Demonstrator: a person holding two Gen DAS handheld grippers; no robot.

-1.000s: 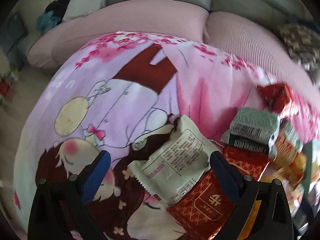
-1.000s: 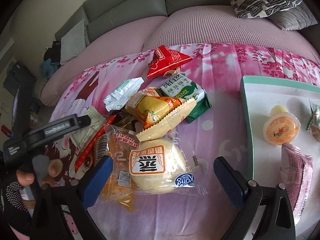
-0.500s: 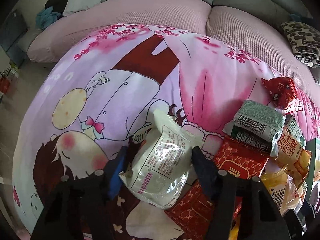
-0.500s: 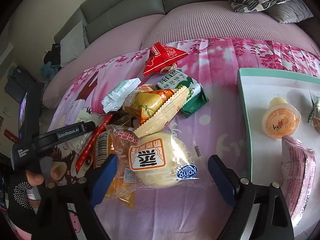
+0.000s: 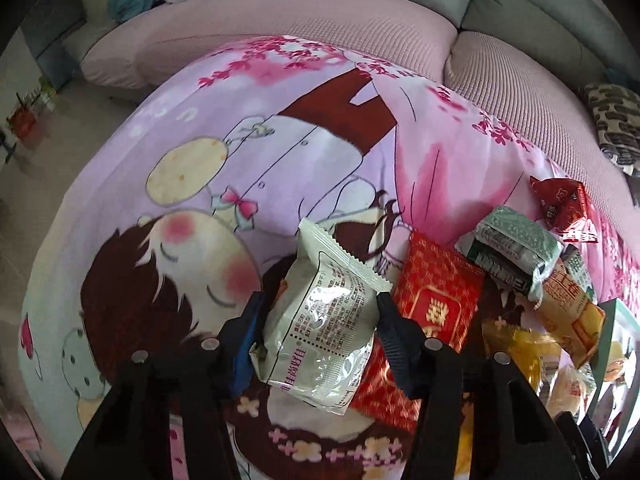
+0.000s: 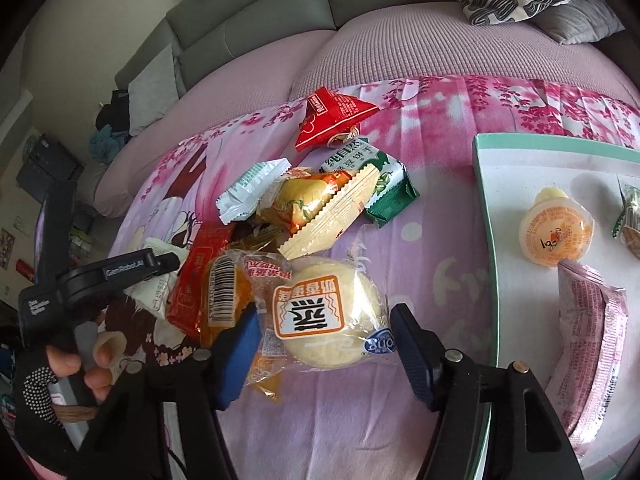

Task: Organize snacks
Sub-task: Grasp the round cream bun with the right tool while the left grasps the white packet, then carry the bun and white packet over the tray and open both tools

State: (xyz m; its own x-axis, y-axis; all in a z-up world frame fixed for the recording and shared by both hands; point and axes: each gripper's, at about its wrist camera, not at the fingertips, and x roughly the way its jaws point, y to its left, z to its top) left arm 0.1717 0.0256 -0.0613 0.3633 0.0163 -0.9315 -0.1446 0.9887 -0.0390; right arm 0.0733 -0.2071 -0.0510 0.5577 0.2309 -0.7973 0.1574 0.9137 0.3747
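Note:
My left gripper is shut on a white snack packet and holds it lifted over the cartoon-print cloth. A red packet lies just right of it. My right gripper has its fingers closing around a clear-wrapped round bun; both pads are at the wrapper's sides. Behind the bun lies a pile: a cream wafer pack, a green biscuit pack, a red triangular pack and a white-green packet. The left gripper also shows in the right wrist view.
A white tray with a green rim at the right holds a jelly cup and a pink packet. A pink and grey sofa with cushions curves behind the cloth-covered table. The table's left edge drops to the floor.
My left gripper has closed on the white packet and lifted it. My right gripper has moved in on the bun and narrowed its fingers around it.

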